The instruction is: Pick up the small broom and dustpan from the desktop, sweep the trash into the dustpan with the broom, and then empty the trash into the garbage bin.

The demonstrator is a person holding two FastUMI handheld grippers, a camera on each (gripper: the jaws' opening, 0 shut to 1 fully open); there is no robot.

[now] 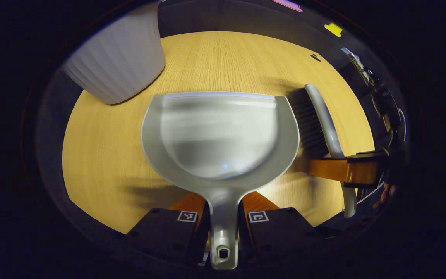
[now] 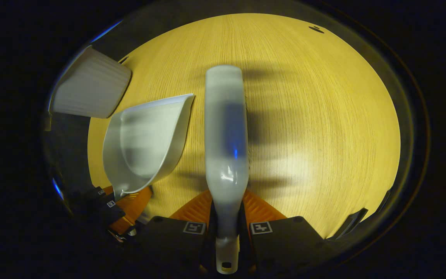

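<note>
Dustpan (image 1: 219,135): grey plastic, held over the wood desktop (image 1: 103,170) w/ pan mouth pointing away toward the ribbed white garbage bin (image 1: 118,62) at far left. Looks light, stiff, smooth, so prob slippery; narrow handle is the sensible hold. Left gripper (image 1: 223,217) has both fingers pressed on that handle, near the neck. Pan inside looks bare, no trash that I can make out. Broom (image 2: 226,147) sits just right of the pan, bristles facing it; also light rigid plastic w/ soft bristles. Right gripper (image 2: 227,228) is clenched on its handle end. Motion blur on both, so exact heights above desk can't be told
</note>
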